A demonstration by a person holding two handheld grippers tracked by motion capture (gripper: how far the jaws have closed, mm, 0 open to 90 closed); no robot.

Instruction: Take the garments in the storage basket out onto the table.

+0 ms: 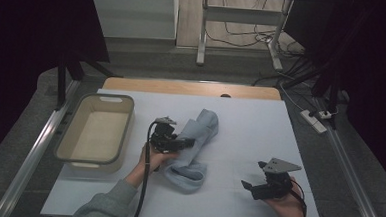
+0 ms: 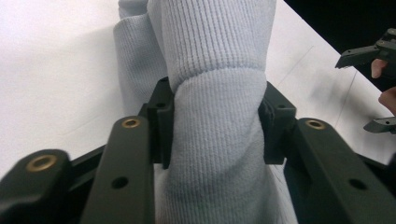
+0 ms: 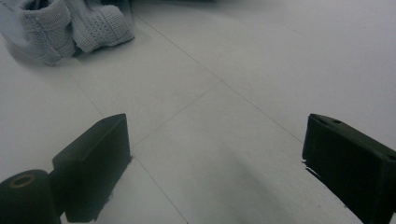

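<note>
A light blue knit garment (image 1: 202, 131) lies crumpled in a long bundle across the middle of the white table sheet (image 1: 260, 127). My left gripper (image 1: 188, 143) lies low over its middle, held from the left by a hand in a grey sleeve. In the left gripper view both pads pinch a gathered fold of the garment (image 2: 215, 70), which narrows between them at the left gripper (image 2: 215, 123). My right gripper (image 1: 249, 185) rests near the front right of the sheet, open. Its jaws stand wide with only bare table between them at the right gripper (image 3: 215, 154), and the garment (image 3: 46, 28) lies farther off.
A beige plastic basin (image 1: 128, 127) stands at the left edge of the sheet, with nothing in it. Beyond the table's far wooden edge are a metal stand and loose cables on the floor. A power strip (image 1: 314, 121) lies on the floor at the right.
</note>
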